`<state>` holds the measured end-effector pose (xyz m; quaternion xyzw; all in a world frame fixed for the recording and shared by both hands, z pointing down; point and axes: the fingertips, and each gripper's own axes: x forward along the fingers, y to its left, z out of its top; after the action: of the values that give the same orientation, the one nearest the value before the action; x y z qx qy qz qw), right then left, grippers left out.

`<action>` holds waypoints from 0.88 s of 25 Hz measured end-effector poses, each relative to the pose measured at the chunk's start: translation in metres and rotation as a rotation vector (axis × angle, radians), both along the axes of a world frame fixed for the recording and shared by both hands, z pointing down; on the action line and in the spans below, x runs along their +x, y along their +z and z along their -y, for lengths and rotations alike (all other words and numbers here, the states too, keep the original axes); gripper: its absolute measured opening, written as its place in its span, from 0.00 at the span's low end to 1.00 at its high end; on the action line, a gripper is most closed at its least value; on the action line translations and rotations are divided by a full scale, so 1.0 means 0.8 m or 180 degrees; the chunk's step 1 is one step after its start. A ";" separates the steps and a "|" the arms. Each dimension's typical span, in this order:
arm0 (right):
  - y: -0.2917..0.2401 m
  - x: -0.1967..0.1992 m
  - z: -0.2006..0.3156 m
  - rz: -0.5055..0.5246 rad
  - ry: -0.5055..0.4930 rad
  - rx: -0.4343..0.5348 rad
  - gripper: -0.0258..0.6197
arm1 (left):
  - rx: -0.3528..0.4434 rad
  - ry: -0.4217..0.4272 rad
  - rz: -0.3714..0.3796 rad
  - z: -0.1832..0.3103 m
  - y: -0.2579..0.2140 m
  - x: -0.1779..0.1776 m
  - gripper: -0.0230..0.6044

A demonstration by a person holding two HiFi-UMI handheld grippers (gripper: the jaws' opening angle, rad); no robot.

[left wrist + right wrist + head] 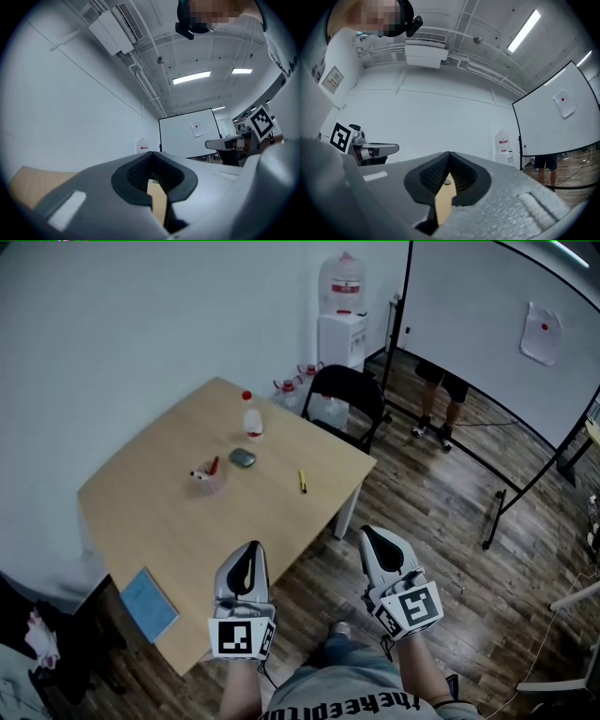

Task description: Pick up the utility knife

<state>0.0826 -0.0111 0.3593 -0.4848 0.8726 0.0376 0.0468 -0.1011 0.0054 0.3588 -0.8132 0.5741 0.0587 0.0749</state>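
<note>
Your left gripper and right gripper, both grey-white with black pads, wear black-and-white square markers. Before you: a pale wood table, a yellow utility knife, a blue notebook, a red-capped clear bottle, a black chair, dark brown floorboards.

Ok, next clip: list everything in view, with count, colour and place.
table: one, light wood, centre left
utility knife: one, yellow, near the table's right edge
bottle: one, clear with a red cap, far end of the table
flat object: one, grey-green, just in front of the bottle
cup: one, pinkish, small items inside, mid-table
notebook: one, blue, table's near corner
chair: one, black, beyond the table
water dispenser: one, white, by the wall
whiteboard: one, white, right
left hand-held gripper: one, grey-white, shut, empty
right hand-held gripper: one, grey-white, shut, empty
</note>
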 end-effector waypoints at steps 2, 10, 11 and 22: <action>-0.002 0.006 0.014 -0.0002 -0.0030 0.0001 0.04 | -0.0004 -0.0022 0.0002 0.012 -0.001 0.008 0.07; -0.001 0.031 0.059 0.0010 -0.0207 -0.0037 0.04 | 0.0000 -0.0110 0.0037 0.049 -0.005 0.042 0.07; -0.002 0.035 0.064 0.0019 -0.0225 -0.0041 0.04 | 0.0001 -0.0122 0.0043 0.052 -0.006 0.047 0.07; 0.009 0.062 0.104 0.0066 -0.0414 -0.0119 0.04 | 0.0011 -0.0291 0.0073 0.081 -0.013 0.074 0.07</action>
<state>0.1324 -0.0945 0.3665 -0.4283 0.9022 0.0131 0.0491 -0.0419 -0.0596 0.3487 -0.7866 0.6097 0.0468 0.0855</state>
